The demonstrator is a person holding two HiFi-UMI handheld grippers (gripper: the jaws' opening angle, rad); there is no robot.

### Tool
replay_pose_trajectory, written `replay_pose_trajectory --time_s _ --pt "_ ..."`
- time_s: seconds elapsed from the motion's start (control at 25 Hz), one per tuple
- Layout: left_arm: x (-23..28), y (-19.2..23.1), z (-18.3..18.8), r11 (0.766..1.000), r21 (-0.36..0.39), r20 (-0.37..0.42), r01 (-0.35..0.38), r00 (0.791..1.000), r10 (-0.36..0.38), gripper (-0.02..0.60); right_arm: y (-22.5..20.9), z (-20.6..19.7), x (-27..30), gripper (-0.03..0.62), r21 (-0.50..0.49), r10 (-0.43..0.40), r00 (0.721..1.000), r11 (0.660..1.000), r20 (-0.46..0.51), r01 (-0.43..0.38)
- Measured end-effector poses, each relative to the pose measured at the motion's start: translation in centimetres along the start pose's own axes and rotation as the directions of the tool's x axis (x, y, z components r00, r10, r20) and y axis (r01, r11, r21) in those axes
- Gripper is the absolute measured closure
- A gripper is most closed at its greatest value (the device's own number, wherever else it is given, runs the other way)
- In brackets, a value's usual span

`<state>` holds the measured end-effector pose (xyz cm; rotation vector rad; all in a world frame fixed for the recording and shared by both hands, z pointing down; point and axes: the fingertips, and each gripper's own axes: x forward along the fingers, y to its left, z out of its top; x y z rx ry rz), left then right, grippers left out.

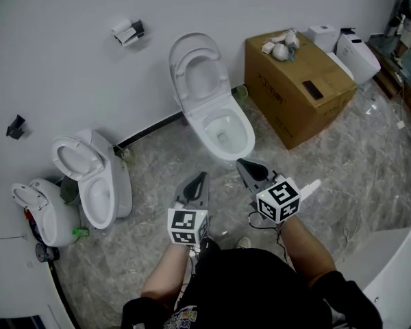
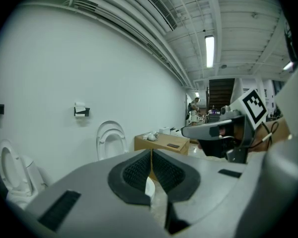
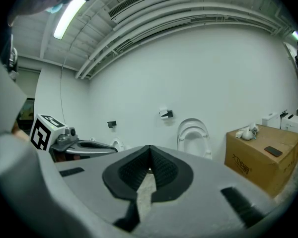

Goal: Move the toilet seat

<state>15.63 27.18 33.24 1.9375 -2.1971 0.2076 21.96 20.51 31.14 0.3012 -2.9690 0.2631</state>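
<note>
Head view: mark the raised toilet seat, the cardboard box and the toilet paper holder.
raised toilet seat (image 1: pixel 200 49), head view, upper arc of the ring
cardboard box (image 1: pixel 298 67), head view, top face
toilet paper holder (image 1: pixel 128 31), head view, the roll

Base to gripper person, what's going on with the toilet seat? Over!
Left hand-held gripper and right hand-held gripper both shut, empty, short of the toilet. Toilet seat raised, untouched. Cardboard box beside it, path open.

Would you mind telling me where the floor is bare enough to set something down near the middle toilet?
Bare floor lies between the middle toilet and the left toilet, and in front of the cardboard box. The gap between that toilet and the box is tight; the box top holds small items.
</note>
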Motion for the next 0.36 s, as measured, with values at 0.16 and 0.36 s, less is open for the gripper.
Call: replay_pose_trajectory --time_s 0.16,0.36 --pt "0.20 -0.03 0.03 1.000 -0.004 0.001 -0.004 1.000 0.004 0.569 -0.20 0.16 -0.04 0.589 0.001 0.002 1.000 1.000 0.002 -0.002" --pt "0.33 -0.08 -0.05 1.000 -0.005 -0.002 0.001 1.000 -0.001 0.569 -0.34 0.06 0.02 0.589 0.002 0.002 1.000 1.000 -0.001 -0.002"
